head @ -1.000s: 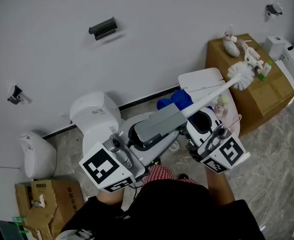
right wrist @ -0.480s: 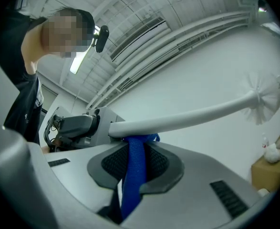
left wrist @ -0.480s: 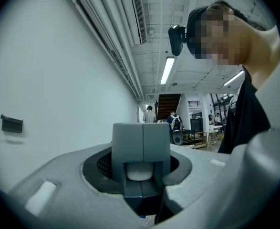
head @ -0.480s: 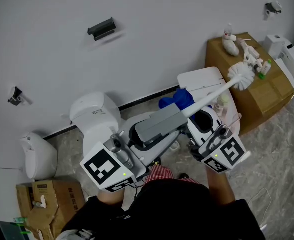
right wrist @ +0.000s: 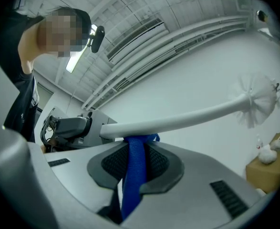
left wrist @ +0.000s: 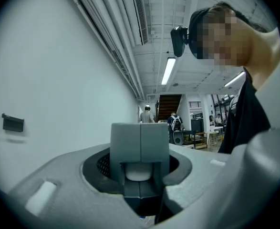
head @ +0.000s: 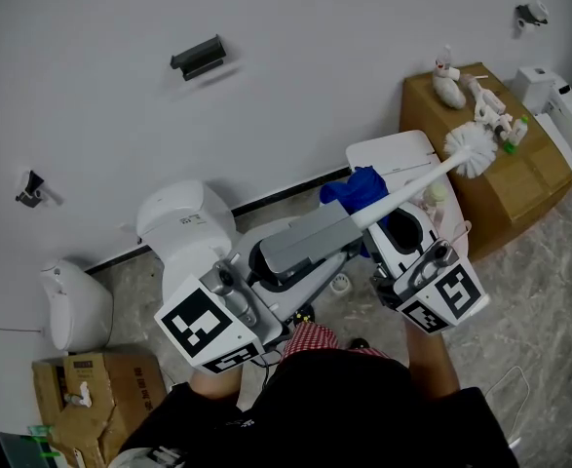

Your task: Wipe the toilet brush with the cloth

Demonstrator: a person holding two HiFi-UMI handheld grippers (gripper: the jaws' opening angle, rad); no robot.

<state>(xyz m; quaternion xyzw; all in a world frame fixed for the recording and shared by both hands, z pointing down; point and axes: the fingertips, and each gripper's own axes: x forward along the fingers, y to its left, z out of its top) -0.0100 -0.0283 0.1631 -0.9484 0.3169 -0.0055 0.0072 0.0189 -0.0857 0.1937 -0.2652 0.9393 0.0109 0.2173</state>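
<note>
Head view first: the white toilet brush [head: 409,187], a long shaft with a grey block handle and a round bristle head, is held out in the air in front of me. My left gripper [head: 266,266] is clamped on the grey handle end and carries it. The blue cloth [head: 357,191] hangs over the shaft just past that handle, pinched in the closed jaws of my right gripper [head: 383,237].

Over the last second the cloth has slid a little way along the shaft toward the bristles, while the brush has kept still. I judge the wipe is under way, with most of the shaft left.

I count one brush, one cloth and two grippers. A big brown cardboard box [head: 519,193] sits just past the bristle head, and a smaller cardboard box [head: 100,398] well beyond the handle end.
</note>
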